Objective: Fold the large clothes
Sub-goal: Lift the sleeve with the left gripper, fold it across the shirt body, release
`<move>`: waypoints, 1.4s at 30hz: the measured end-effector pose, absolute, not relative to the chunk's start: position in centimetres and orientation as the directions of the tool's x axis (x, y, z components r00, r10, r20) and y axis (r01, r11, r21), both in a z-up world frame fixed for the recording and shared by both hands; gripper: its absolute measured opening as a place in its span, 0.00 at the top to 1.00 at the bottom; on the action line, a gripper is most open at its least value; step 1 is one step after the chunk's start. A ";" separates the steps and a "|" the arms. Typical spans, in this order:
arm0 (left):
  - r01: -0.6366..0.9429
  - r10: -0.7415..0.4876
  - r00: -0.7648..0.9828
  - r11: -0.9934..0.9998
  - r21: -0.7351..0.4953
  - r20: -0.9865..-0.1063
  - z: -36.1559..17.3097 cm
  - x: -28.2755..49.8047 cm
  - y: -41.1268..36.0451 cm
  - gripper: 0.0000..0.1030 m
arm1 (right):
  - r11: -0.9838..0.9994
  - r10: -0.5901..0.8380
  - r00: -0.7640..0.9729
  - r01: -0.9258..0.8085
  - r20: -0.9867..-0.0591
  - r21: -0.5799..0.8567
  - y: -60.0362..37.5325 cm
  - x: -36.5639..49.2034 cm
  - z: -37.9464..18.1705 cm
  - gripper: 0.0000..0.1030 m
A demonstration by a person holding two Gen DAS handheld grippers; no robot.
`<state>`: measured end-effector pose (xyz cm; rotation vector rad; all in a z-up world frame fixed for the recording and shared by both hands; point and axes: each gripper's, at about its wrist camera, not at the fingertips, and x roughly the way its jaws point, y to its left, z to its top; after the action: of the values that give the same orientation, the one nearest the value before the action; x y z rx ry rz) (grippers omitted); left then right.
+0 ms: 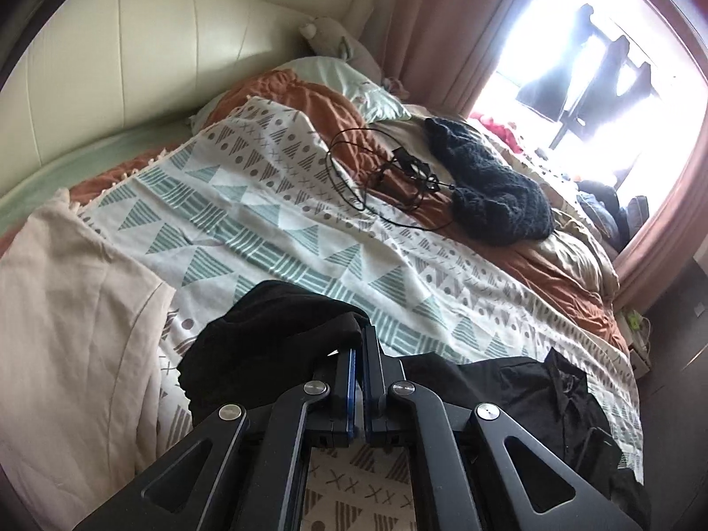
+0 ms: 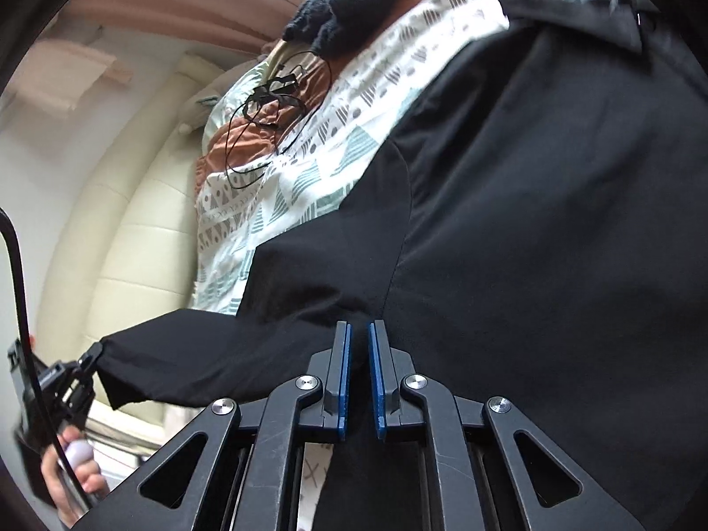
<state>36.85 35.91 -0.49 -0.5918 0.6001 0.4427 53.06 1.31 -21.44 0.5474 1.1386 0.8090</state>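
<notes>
Black shirt (image 1: 531, 394) was the garment being folded, and it lay spread on the patterned blanket (image 1: 274, 221) at the near edge of the bed. In the left wrist view, the left tool (image 1: 359, 345) had its blue pads drawn together on a bunched black end of that shirt, most likely a sleeve cuff, which was raised off the blanket and draped to the left of the fingers. The shirt's body and collar stretched away to the right. A pale cloth (image 1: 75, 309) lay to the left, and a dark knit (image 1: 491, 186) and a tangled cable (image 1: 385, 177) sat further up the bed, well apart from the shirt.

In the right wrist view, the right tool (image 2: 359, 332) stood nearly closed, a thin gap showing between its pads; black fabric lay just ahead, and I could not tell whether any was pinched. The shirt (image 2: 531, 221) filled the frame ahead and to the right, collar at the far top. One sleeve ran out leftward to the left tool (image 2: 86, 365), whose tips held the cuff, a hand (image 2: 75, 478) on its handle. The sleeve's long axis thus ran between the two tools, so the next fold probably meant carrying that cuff across toward the body.
</notes>
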 end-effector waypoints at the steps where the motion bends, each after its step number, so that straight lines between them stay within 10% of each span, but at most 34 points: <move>1: -0.530 0.208 0.750 0.756 -0.383 -0.628 0.0 36.9 35.5 0.99 | 0.607 0.795 0.182 -0.256 -0.579 0.752 1.5 53.4 -22.3 0.90; 6: -0.474 0.185 0.784 0.795 -0.379 -0.593 2.7 37.8 33.0 0.99 | 0.587 0.810 0.145 -0.198 -0.569 0.785 1.1 53.8 -23.5 0.88; 10: -0.433 0.163 0.813 0.811 -0.394 -0.558 4.9 38.6 31.1 0.99 | 0.572 0.820 0.161 -0.212 -0.549 0.792 -0.3 52.7 -21.5 0.51; 42: 0.004 -0.220 0.823 0.924 -0.382 -0.524 8.5 53.6 4.1 0.99 | 0.703 0.612 0.564 -0.067 -0.555 0.708 -29.3 48.4 -11.8 0.51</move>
<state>53.58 4.14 8.54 -0.3784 0.5955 -0.1218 48.36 -29.33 -11.83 0.6923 0.8909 0.4387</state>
